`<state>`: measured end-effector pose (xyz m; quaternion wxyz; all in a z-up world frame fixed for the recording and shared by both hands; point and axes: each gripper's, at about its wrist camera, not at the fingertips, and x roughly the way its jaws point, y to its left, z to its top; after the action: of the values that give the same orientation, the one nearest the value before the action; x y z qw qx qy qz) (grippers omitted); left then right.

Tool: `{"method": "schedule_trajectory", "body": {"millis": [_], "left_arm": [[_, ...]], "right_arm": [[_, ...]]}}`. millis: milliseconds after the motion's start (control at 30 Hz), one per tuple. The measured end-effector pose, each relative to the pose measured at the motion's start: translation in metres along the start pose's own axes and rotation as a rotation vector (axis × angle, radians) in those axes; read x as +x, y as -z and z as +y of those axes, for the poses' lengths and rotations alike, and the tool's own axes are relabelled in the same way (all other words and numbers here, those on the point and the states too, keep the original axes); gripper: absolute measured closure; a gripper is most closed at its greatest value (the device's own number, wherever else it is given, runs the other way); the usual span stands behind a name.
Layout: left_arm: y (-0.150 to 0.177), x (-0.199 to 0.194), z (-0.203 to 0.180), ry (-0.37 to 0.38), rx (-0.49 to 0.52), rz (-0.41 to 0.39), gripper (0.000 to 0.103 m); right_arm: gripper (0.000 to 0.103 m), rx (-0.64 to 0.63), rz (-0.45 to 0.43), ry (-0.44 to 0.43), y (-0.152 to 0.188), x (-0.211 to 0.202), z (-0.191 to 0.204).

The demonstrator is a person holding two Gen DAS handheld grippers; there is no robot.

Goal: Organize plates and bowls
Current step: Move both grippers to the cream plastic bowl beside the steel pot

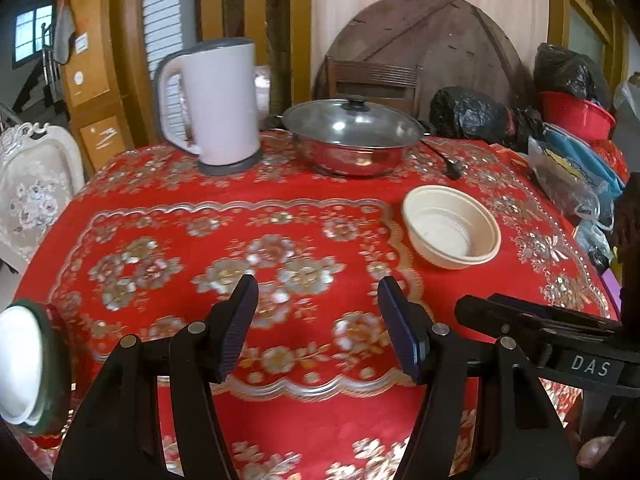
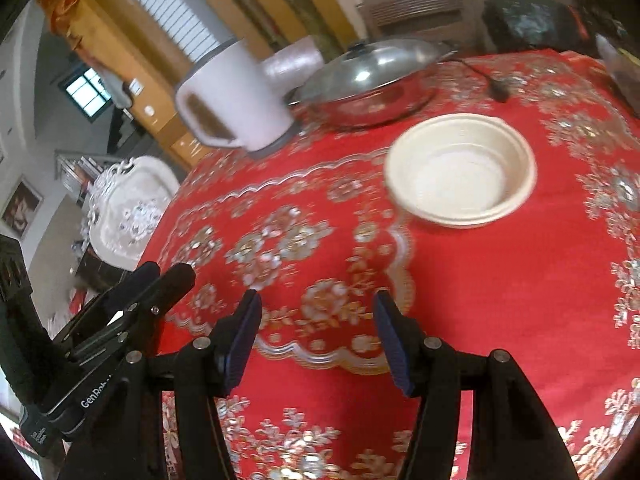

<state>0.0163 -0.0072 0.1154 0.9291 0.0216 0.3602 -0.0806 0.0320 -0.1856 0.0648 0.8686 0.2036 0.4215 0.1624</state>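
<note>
Left gripper (image 1: pixel 318 320) and right gripper (image 2: pixel 318 332): jaws spread, nothing held, above the red table (image 1: pixel 280 184). Cream bowl (image 2: pixel 460 170) upright on table, ahead, near pot (image 1: pixel 352 142) and kettle (image 1: pixel 212 104).

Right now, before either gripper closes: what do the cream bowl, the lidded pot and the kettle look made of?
Cream bowl: probably thin moulded plastic or pulp, matte, with a stepped rim and ribbed wall; looks disposable.
Lidded pot: polished stainless steel, mirror glare on the body; lid looks like glass in a metal rim, with a black knob.
Kettle: pale matte plastic shell, grey base and lid trim.
</note>
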Motion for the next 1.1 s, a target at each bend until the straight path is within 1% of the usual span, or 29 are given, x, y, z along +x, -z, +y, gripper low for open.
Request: {"method": "schedule_trajectory", "body": {"millis": [200, 467, 733, 967, 1100], "left_arm": [[-0.007, 0.020, -0.027, 0.016, 0.029, 0.019, 0.040], [-0.012, 0.048, -0.053, 0.037, 0.045, 0.063, 0.040], [-0.015, 0.065, -0.069, 0.045, 0.058, 0.084, 0.040], [-0.021, 0.076, -0.074, 0.048, 0.063, 0.095, 0.040], [-0.026, 0.081, -0.076, 0.046, 0.073, 0.091, 0.040]], "right_arm": [[0.043, 0.065, -0.025, 0.048, -0.006, -0.011, -0.035], [0.043, 0.138, -0.049, 0.080, -0.012, -0.022, -0.070], [0.043, 0.148, -0.054, 0.084, -0.016, -0.025, -0.079], [0.043, 0.158, -0.072, 0.120, -0.025, -0.028, -0.088], [0.043, 0.178, -0.084, 0.124, -0.032, -0.029, -0.092]]}}
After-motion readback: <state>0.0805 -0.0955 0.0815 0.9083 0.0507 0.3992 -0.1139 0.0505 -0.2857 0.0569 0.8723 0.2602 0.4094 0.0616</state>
